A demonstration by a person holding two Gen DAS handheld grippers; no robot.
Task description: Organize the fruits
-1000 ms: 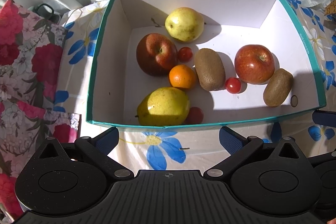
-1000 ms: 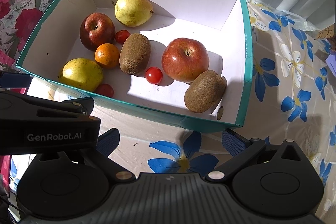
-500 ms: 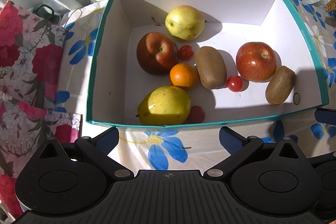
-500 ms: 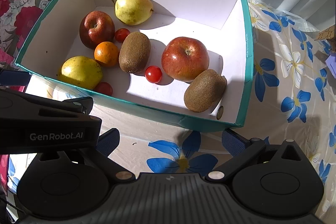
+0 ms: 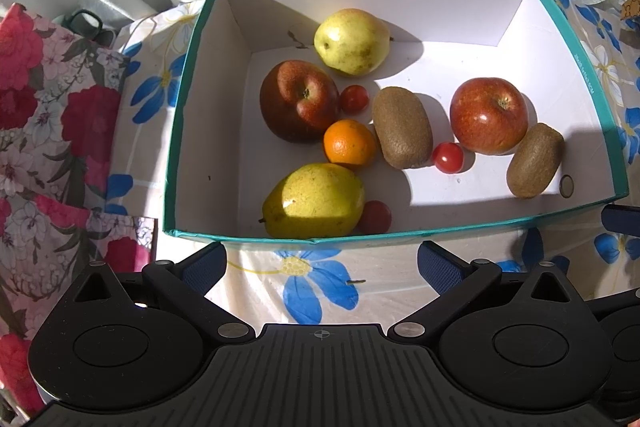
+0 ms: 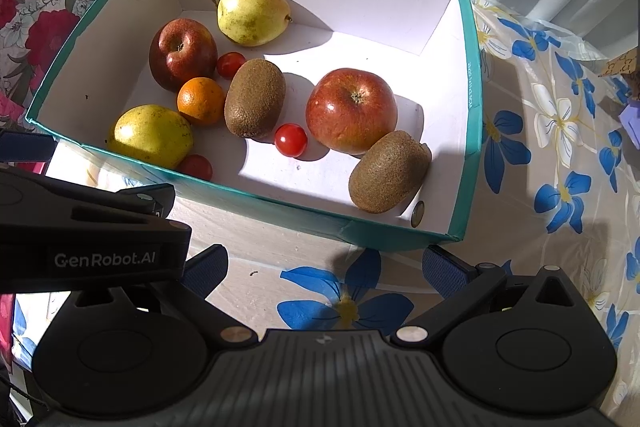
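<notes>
While both tools wait spread and empty before the box (image 5: 188, 107), the near kiwi (image 6: 388, 173) lies nearest the right tool (image 6: 326, 265), angled far-right.

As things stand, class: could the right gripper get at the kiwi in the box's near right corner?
Probably yes. The right gripper is open and empty just outside the box, nothing lies over the kiwi, and only the near wall must be cleared. The apple beside it may crowd one finger.

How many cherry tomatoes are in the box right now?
3. One sits between the dark apple and a kiwi; one lies in front of the bright apple; one hides partly behind the near wall beside the front pear. Others could be hidden.
</notes>
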